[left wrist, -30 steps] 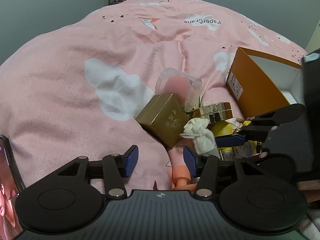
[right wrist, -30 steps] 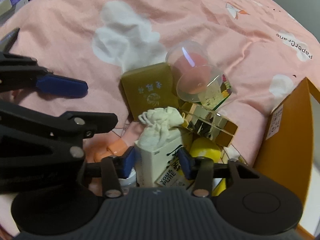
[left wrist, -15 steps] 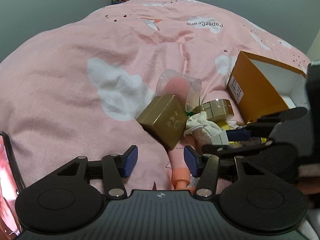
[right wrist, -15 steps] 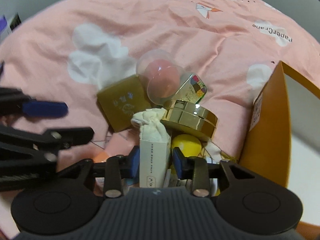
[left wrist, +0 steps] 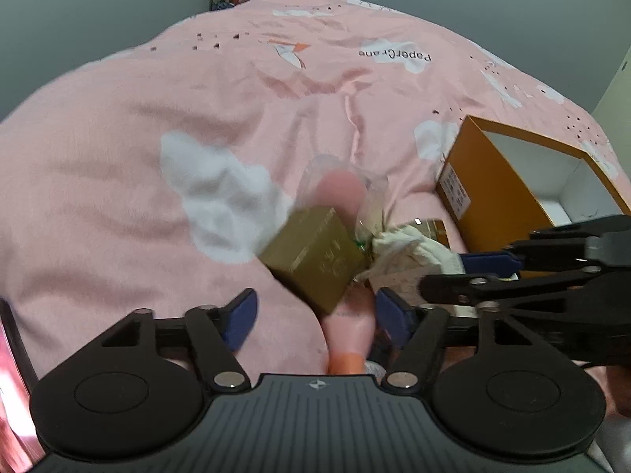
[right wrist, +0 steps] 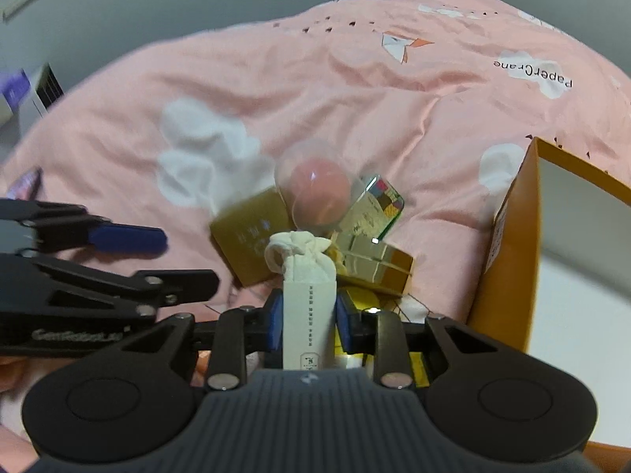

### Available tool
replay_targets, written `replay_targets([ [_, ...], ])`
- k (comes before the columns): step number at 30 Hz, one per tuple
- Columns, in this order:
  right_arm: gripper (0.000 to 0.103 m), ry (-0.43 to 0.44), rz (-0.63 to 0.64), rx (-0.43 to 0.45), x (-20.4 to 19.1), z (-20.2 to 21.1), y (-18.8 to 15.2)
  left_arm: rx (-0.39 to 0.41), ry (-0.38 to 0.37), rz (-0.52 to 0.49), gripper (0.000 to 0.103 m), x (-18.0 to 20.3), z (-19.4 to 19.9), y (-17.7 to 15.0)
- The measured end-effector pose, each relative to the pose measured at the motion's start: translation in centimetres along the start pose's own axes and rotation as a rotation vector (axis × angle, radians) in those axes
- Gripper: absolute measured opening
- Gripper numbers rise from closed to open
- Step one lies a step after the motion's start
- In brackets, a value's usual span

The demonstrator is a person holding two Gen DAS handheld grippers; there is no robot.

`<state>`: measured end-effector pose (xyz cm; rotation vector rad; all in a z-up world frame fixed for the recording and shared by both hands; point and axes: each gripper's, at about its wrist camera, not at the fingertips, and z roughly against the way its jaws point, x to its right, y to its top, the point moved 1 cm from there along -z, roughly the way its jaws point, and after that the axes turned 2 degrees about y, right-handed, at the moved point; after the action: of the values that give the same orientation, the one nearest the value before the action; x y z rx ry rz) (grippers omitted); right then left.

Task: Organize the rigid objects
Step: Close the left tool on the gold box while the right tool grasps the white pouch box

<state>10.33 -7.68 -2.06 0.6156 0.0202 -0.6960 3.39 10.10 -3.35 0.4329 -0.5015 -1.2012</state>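
My right gripper [right wrist: 308,321] is shut on a white carton with a cloth pouch on top [right wrist: 305,295] and holds it above the pile; it also shows in the left wrist view [left wrist: 410,254]. The pile on the pink bedspread holds a gold box [right wrist: 250,244], a clear dome with a pink ball [right wrist: 317,195], a gold round tin [right wrist: 374,262] and a yellow item [right wrist: 361,295]. My left gripper [left wrist: 315,313] is open over a pink bottle [left wrist: 349,327], just in front of the gold box [left wrist: 315,258].
An open orange box with a white inside [left wrist: 508,181] stands to the right of the pile, also seen in the right wrist view [right wrist: 512,268]. A small patterned box [right wrist: 380,207] lies behind the tin. A phone [left wrist: 12,374] lies at the far left.
My right gripper closed on the white carton and lifted it up from the pile. My left gripper stayed open and moved a little forward over the pink bottle.
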Motion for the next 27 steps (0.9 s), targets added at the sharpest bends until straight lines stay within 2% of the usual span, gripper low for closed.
replay_targets([
  [8, 0.027, 0.057, -0.093, 0.102, 1.8, 3.6, 1.5, -0.021, 0.069, -0.084, 0.088, -0.1, -2.7, 2.6],
  [14, 0.027, -0.001, -0.129, 0.175, 3.8, 5.7, 2.5, -0.080, 0.077, -0.148, 0.088, 0.1, -5.6, 3.4],
  [18, 0.027, -0.063, -0.163, 0.158, 5.7, 5.0, 2.4, -0.121, 0.037, -0.173, 0.088, 0.3, -7.2, 3.5],
  [21, 0.027, -0.045, -0.194, 0.117, 6.6, 3.8, 2.2, -0.155, 0.001, -0.173, 0.087, 0.3, -8.1, 3.4],
  [27, 0.028, -0.035, -0.178, 0.080, 6.5, 1.6, 2.0, -0.129, -0.008, -0.162, 0.075, 0.6, -7.1, 3.1],
])
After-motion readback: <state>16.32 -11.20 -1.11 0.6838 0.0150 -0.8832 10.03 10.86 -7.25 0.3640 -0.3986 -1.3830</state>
